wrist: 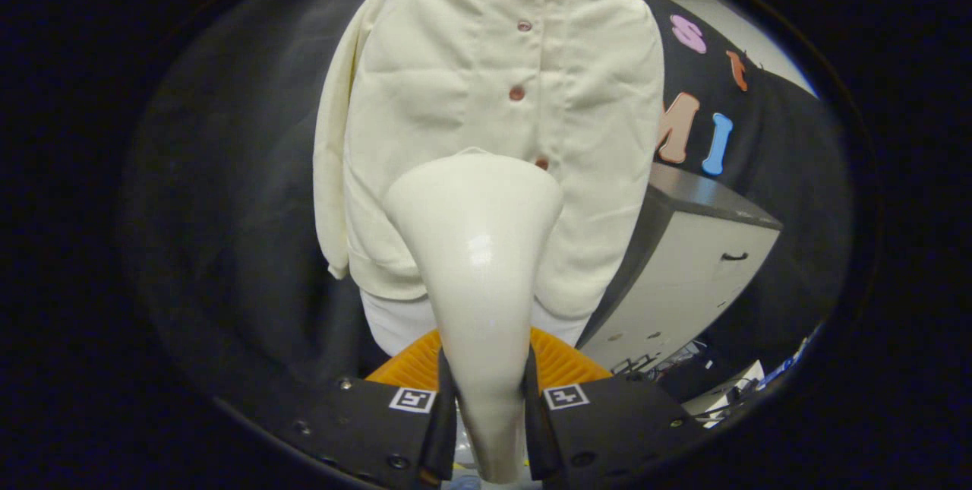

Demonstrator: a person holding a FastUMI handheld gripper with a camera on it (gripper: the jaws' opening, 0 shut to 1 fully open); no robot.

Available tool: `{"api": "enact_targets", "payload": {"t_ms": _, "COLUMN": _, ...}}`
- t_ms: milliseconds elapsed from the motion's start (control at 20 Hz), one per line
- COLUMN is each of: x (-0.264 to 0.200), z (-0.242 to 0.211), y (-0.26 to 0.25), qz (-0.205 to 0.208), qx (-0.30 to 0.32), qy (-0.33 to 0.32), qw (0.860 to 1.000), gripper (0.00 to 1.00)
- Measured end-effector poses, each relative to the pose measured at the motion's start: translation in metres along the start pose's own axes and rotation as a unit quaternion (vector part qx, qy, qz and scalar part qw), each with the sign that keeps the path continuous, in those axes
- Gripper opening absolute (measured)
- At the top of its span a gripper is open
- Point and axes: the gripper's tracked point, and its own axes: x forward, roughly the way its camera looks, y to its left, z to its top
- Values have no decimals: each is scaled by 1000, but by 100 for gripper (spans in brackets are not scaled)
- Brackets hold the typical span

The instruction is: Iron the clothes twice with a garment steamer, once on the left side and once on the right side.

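Note:
A cream button-up jacket [471, 80] with reddish buttons hangs upright against the dark cloth wall, a white layer showing under its hem. My gripper [486, 406] is shut on the cream garment steamer [474, 247], both black fingers pressing its narrow handle. The steamer widens into a flared head that points at the jacket's lower middle, just left of the button line. Whether the head touches the fabric I cannot tell. The steamer hides the jacket's lower centre.
A grey cabinet [699, 277] with a dark top stands right of the jacket. An orange ribbed thing [562, 361] sits just beyond the fingers, below the hem. Cables and clutter [683, 368] lie low on the right.

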Motion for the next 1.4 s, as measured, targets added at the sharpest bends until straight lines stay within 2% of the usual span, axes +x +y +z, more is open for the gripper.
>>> {"api": "enact_targets", "payload": {"t_ms": 200, "x": -34, "z": 46, "y": -15, "qz": 8, "qx": 19, "qy": -42, "qw": 999, "gripper": 37}}
{"api": "enact_targets", "payload": {"t_ms": 400, "x": -46, "z": 83, "y": -33, "qz": 24, "qx": 51, "qy": -80, "qw": 995, "gripper": 37}}
{"api": "enact_targets", "payload": {"t_ms": 1400, "x": -18, "z": 253, "y": -145, "qz": 23, "qx": 59, "qy": -191, "qw": 980, "gripper": 36}}
